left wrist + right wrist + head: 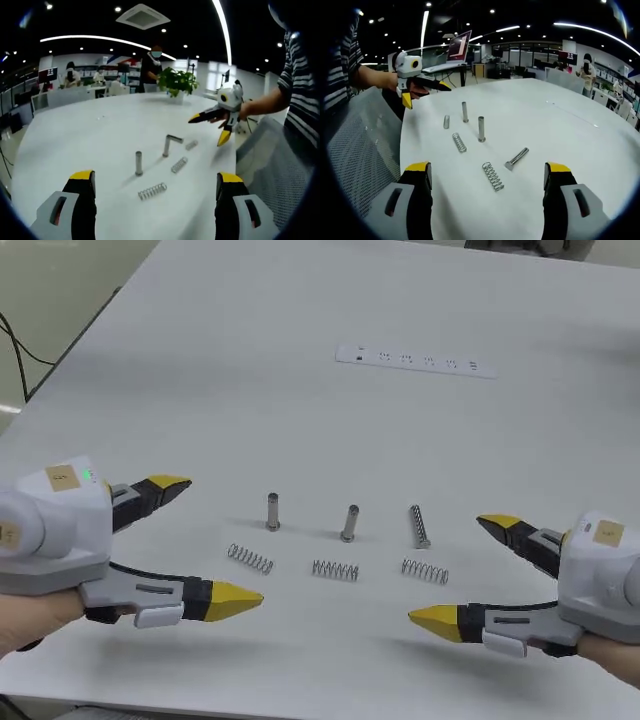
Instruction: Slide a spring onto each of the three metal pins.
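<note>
Head view: a white table [200, 360] carries three metal pins in a row, with three loose springs in a second row just nearer the person. The left pin [272, 511] and the middle pin [350, 523] stand upright, while the right pin [419, 526] lies on its side. The left spring [250, 559], middle spring [335, 570] and right spring [425, 571] each lie flat on the table, beside the pin behind them and not on it. The left gripper [218, 540] hovers at the left end of the rows, its jaws wide apart and holding nothing. Its yellow tips point toward the left pin and left spring, near both but clear of them. The right gripper [448, 568] is posed likewise at the right end, jaws spread and empty, with the right spring near its lower tip and not touching it. All pins and springs lie between the two grippers. A white power strip [415, 361] rests well beyond the pins. Right gripper view: the lying pin and the nearest spring sit ahead of that gripper's parted jaws, between the two tips.
</note>
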{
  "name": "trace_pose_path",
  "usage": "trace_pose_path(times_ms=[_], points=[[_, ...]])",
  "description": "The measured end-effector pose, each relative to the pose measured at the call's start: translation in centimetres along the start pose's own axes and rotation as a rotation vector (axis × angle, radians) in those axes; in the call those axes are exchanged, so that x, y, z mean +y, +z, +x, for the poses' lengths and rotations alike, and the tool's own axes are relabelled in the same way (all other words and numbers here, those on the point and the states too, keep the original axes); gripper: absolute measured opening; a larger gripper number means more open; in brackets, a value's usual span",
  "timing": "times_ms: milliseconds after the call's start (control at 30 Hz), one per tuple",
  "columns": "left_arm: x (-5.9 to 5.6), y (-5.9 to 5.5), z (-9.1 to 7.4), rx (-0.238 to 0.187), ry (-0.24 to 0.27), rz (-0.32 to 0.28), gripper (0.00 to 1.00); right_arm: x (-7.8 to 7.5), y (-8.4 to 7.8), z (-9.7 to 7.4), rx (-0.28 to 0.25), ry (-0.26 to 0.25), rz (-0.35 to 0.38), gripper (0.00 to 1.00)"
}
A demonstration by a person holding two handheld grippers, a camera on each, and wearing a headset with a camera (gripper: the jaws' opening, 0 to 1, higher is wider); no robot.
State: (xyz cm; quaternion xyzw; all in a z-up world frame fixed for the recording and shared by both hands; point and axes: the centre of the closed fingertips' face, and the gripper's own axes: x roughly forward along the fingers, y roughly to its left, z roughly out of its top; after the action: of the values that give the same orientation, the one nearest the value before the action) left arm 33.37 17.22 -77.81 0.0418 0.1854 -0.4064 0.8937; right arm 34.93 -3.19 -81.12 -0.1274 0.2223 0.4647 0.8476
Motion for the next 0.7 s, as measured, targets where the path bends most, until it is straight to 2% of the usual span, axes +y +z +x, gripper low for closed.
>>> trace_pose_path(times_ms=[200, 700], points=[[-0.18, -0.28, 0.08, 0.007, -0.004, 0.0, 0.98, 0.11, -0.26, 0.15, 0.004, 0.006, 0.001, 0.93], [0.02, 0.02, 0.23, 0.002, -0.001, -0.003, 0.98, -0.28, -0.24, 0.56, 0.015, 0.013, 0.0, 0.92]])
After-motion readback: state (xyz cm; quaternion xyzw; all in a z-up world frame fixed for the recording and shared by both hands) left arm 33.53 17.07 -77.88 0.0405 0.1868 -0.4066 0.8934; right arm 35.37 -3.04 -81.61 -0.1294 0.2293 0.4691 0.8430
